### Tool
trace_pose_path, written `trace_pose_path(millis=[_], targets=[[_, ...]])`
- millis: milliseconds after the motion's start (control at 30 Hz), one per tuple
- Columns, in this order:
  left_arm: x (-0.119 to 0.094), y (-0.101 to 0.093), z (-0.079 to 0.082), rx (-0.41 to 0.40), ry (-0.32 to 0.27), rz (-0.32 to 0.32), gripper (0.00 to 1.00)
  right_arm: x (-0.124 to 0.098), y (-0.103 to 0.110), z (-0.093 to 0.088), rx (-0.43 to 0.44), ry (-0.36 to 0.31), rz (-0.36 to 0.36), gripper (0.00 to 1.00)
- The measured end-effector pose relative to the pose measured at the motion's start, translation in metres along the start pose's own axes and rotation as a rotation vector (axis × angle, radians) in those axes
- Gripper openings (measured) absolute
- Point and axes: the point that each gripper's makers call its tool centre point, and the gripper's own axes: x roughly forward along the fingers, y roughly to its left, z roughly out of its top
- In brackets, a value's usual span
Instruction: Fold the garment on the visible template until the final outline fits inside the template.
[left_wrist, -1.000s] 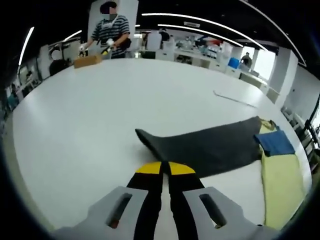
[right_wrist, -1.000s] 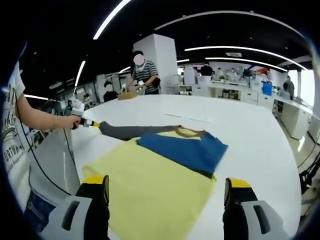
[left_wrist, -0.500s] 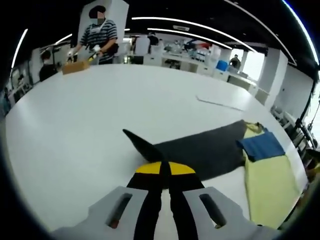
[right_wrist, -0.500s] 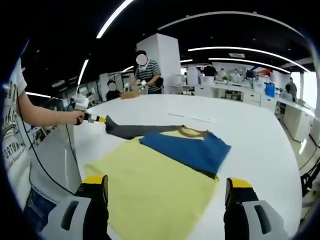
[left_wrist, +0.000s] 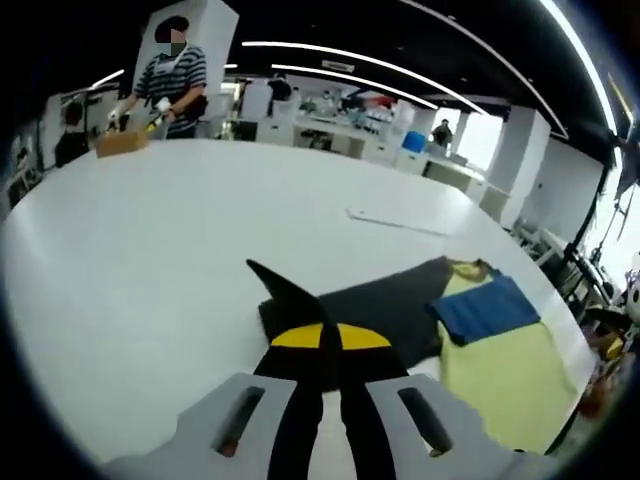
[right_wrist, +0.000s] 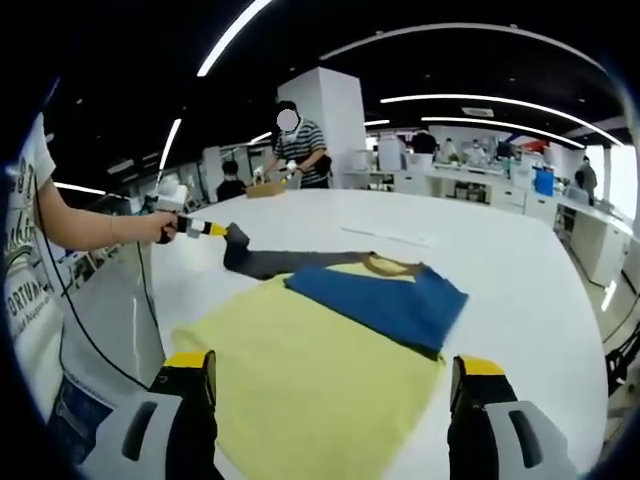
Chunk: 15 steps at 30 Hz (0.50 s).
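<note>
A garment lies flat on the white table (left_wrist: 150, 230): a pale yellow body (right_wrist: 300, 370), a blue sleeve (right_wrist: 385, 300) folded across its chest, and a dark grey sleeve (right_wrist: 290, 263) stretching away to the left. My left gripper (left_wrist: 330, 335) is shut on the cuff end of the dark grey sleeve (left_wrist: 390, 305), whose tip sticks up above the yellow fingertips. In the right gripper view the left gripper (right_wrist: 215, 230) holds that cuff lifted off the table. My right gripper (right_wrist: 330, 375) stands open over the near edge of the yellow body, holding nothing.
A thin pale strip (left_wrist: 395, 222) lies on the table beyond the garment. A person in a striped shirt (left_wrist: 170, 85) works at a cardboard box (left_wrist: 122, 143) on the far side. The arm (right_wrist: 90, 232) holding the left gripper shows at left. Table edge runs near right (right_wrist: 590, 400).
The left gripper has carried the dark sleeve's cuff toward the garment's body, so the sleeve lies shorter and doubled over. The right gripper has barely moved.
</note>
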Motion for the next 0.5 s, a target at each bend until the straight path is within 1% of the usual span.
trace_pose_path(millis=[200, 400, 500], targets=[[0.009, -0.027, 0.011, 0.008, -0.015, -0.057, 0.01, 0.002, 0.003, -0.001, 0.002, -0.003, 0.008, 0.96], [0.020, -0.049, 0.017, 0.017, -0.016, -0.101, 0.01, 0.001, 0.005, 0.000, 0.000, -0.006, 0.013, 0.96], [0.026, -0.065, 0.022, 0.020, -0.024, -0.135, 0.01, 0.000, 0.006, 0.000, -0.002, -0.005, 0.014, 0.96]])
